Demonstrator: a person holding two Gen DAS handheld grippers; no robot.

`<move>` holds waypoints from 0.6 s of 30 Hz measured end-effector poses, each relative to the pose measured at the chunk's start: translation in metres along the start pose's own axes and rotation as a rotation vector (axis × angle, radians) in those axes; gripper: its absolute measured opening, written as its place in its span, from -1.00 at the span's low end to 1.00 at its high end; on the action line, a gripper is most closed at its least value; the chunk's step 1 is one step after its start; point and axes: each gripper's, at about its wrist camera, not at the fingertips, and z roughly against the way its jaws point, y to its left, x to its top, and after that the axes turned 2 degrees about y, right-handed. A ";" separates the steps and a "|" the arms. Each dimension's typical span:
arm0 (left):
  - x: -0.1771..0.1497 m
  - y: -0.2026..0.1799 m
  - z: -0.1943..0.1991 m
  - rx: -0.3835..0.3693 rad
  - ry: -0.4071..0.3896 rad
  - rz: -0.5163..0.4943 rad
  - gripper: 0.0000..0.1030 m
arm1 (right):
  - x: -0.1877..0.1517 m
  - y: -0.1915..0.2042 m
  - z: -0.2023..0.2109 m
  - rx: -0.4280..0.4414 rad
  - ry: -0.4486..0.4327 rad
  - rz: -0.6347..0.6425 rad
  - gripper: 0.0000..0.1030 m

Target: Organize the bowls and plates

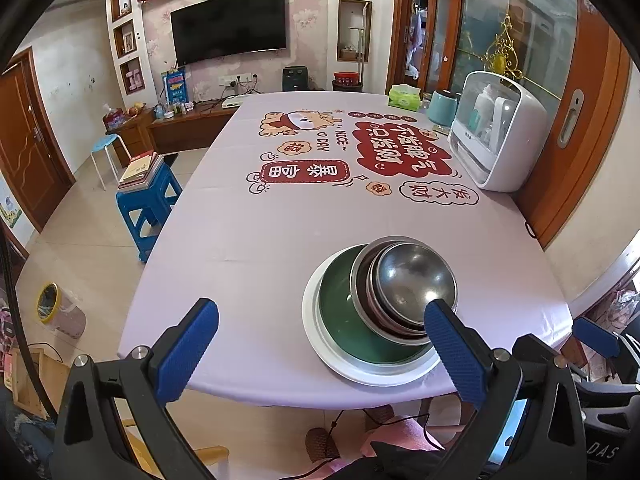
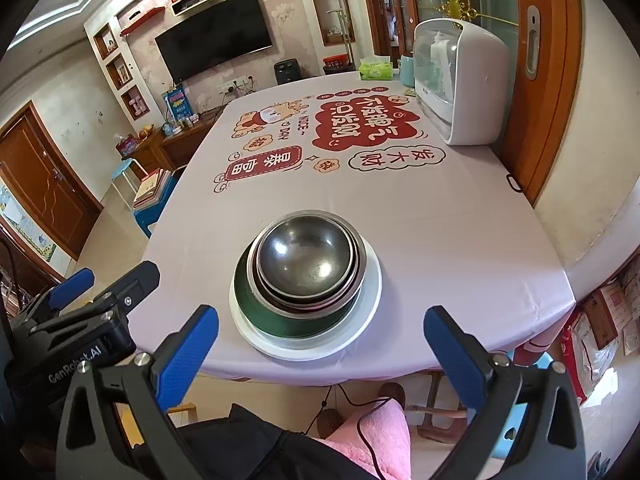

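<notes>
We find nested round steel bowls [image 2: 308, 260] inside a dark green bowl [image 2: 280, 320], all on a flat white plate [image 2: 360, 320], near the front edge of the lilac printed tablecloth [image 2: 440, 232]. Left gripper [image 1: 320, 340] and right gripper [image 2: 320, 344] both spread, grasping nothing.

Top bowl [image 2: 308, 258]: dull brushed metal, scuffed; sits in green glossy bowl [image 2: 256, 312] on smooth white plate [image 2: 372, 300]. Worktop [image 2: 440, 232] under plate: matt lilac cloth. Tongs pads [image 1: 188, 348]: blue textured rubber-like.
</notes>
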 end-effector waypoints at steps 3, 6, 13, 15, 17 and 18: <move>0.000 0.002 0.000 0.004 -0.004 0.003 0.98 | 0.001 0.003 -0.003 0.002 0.007 0.008 1.00; -0.001 0.004 -0.002 0.006 0.008 0.006 0.98 | 0.001 0.005 -0.005 0.005 0.015 0.008 1.00; -0.005 0.008 -0.004 0.010 0.025 0.011 0.98 | -0.003 0.010 -0.009 0.011 0.030 0.010 1.00; -0.006 0.009 -0.006 0.009 0.033 0.009 0.98 | -0.005 0.010 -0.010 0.011 0.034 0.008 1.00; -0.007 0.010 -0.006 0.009 0.037 0.007 0.98 | -0.005 0.010 -0.010 0.011 0.038 0.005 1.00; -0.007 0.010 -0.006 0.008 0.038 0.005 0.98 | -0.005 0.010 -0.010 0.011 0.039 0.003 1.00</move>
